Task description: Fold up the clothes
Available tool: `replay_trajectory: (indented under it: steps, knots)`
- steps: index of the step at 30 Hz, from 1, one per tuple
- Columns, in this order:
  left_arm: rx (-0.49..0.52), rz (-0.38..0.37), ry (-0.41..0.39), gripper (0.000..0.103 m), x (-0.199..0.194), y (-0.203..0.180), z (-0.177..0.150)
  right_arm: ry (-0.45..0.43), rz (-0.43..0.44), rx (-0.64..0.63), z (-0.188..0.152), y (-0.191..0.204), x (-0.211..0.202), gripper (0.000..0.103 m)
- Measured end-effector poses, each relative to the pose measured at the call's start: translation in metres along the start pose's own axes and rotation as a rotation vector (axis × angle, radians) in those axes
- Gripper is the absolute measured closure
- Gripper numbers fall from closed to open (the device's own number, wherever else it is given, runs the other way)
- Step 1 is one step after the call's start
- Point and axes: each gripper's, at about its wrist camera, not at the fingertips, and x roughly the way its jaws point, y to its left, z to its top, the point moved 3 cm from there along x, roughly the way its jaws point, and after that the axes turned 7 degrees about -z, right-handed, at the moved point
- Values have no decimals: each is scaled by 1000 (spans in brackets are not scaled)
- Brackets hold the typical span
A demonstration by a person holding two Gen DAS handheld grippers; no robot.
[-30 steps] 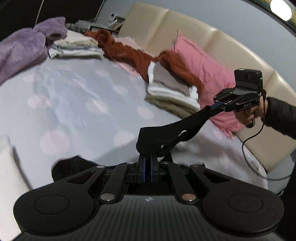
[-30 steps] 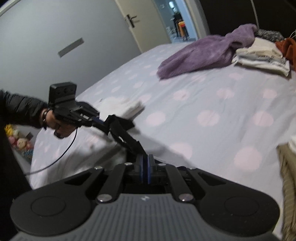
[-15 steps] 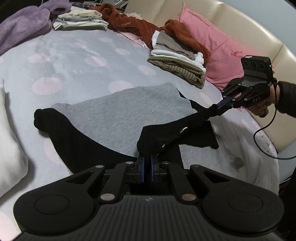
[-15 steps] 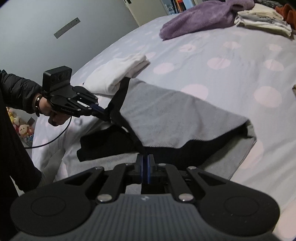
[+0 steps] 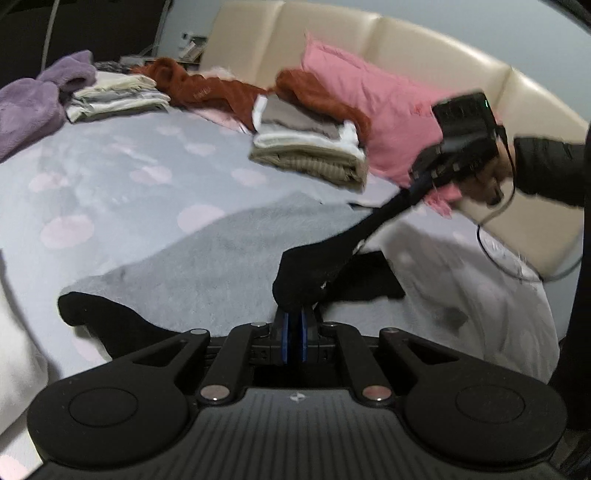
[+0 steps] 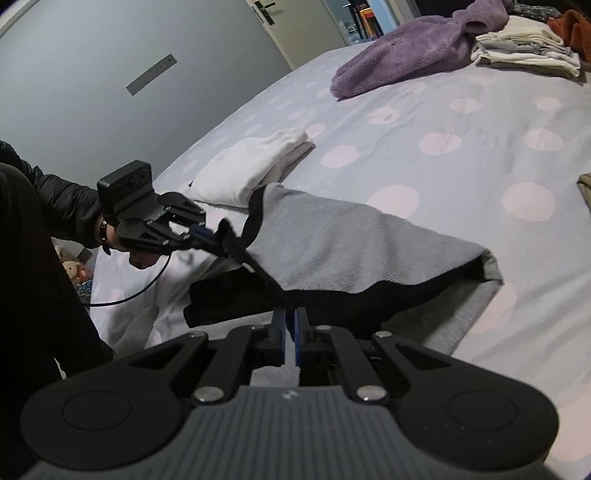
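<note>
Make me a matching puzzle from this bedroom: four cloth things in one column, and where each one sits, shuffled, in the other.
Things:
1. purple fleece
2. pink pillow
3. white folded cloth
4. grey and black garment

Places:
A. leaning on the cream headboard
B. stretched between both grippers, partly lying on the bed
C. far end of the bed, next to a folded pale pile
D. on the bedspread just beyond the garment's edge

Pairs: 1-C, 2-A, 3-D, 4-B

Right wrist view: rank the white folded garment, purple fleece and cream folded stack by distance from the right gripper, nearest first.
From the right gripper:
1. White folded garment, left of centre, beside the grey garment.
2. Purple fleece, far, upper centre.
3. Cream folded stack, far right corner, just behind the fleece.
</note>
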Motion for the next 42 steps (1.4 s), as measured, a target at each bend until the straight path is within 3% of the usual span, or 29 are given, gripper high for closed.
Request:
replay_trajectory:
  steps: [4,6,7,8,11,12,14,17,20,26,27,28,29,31,32,36,38,42]
  knots:
    - [-43,11,142,98,20,7,-17,119,-71,-37,-18,-2,36,97]
    - [-35,8,169,96,17,8,-18,224,-112,-60,-27,0,55,90]
    - [-30,6,180,85,15,8,-18,275,-128,-67,-31,1,64,84]
    - [-19,-1,188,80,11,9,-18,305,-112,-52,-32,-1,66,72]
    - [-24,35,114,69,-17,24,-10,209,-88,45,-22,-18,49,69]
    - [-59,69,75,63,-27,34,-6,166,-91,93,-16,-27,43,68]
    - [-179,144,-5,61,-41,56,3,68,-138,190,-4,-46,33,66]
    - [-393,216,-82,63,-47,87,6,34,-261,334,9,-73,41,66]
    - [-525,195,-96,65,-38,101,6,57,-355,402,10,-88,61,66]
    - [-515,191,-73,65,-22,97,10,26,-321,487,6,-97,80,75]
    - [-515,193,-69,65,-20,97,10,23,-314,488,5,-97,81,78]
    - [-520,189,-72,66,-21,98,9,21,-316,485,4,-96,81,91]
    - [-528,181,-78,68,-22,100,9,19,-318,483,3,-96,80,92]
    - [-548,157,-97,91,-23,105,8,2,-318,484,4,-96,76,94]
    - [-560,139,-109,96,-25,108,8,-17,-304,489,5,-96,70,95]
    - [-542,103,-190,98,-37,108,12,-99,-248,516,9,-97,46,96]
    - [-546,123,-185,99,-39,111,11,-129,-237,519,9,-97,33,96]
    - [-625,174,-130,100,-32,125,0,-88,-292,542,0,-104,40,96]
